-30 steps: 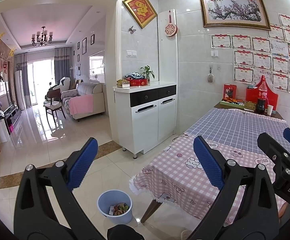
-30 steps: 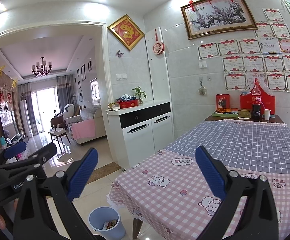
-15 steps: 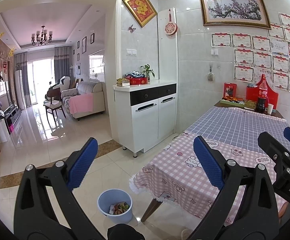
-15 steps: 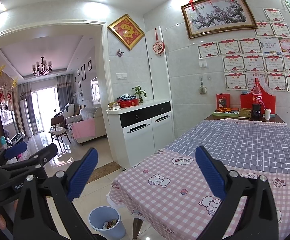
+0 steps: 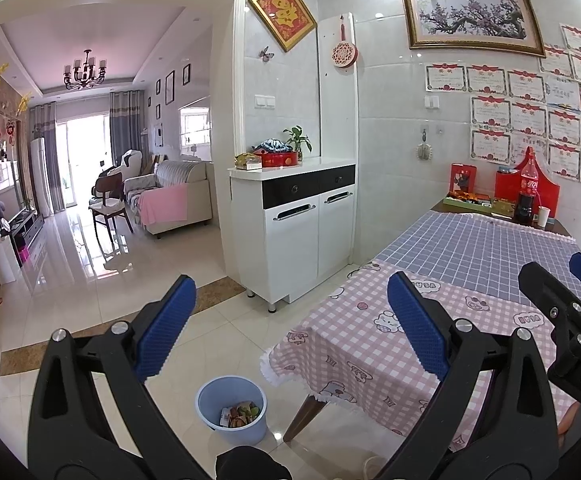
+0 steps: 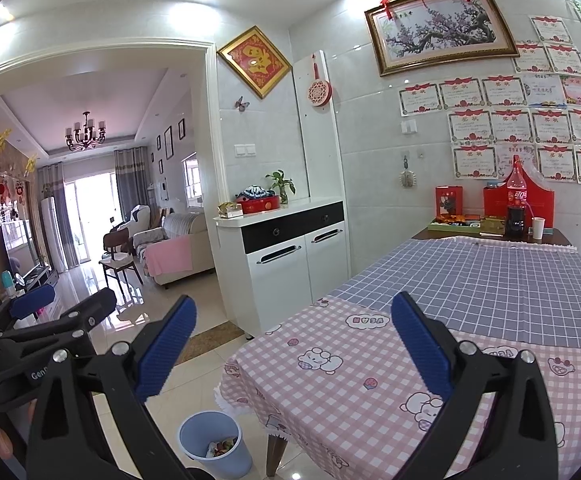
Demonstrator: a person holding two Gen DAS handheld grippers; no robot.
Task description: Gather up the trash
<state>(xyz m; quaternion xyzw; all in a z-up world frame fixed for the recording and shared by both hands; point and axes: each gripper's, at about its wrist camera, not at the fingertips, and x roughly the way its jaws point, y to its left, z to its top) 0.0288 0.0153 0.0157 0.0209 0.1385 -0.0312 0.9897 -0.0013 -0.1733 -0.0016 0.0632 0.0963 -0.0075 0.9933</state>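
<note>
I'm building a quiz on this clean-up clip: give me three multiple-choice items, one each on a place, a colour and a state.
1. Where does the bin stand?
A on the table
B on the floor by the table's corner
C on the cabinet

2. What colour is the bin?
A red
B light blue
C black

3. How is the left hand-held gripper?
A open, empty
B shut on a wrapper
C shut on a cup

Key: B, it sits on tiles beside the pink tablecloth; B, its wall is pale blue; A, its pads stand wide apart.
</note>
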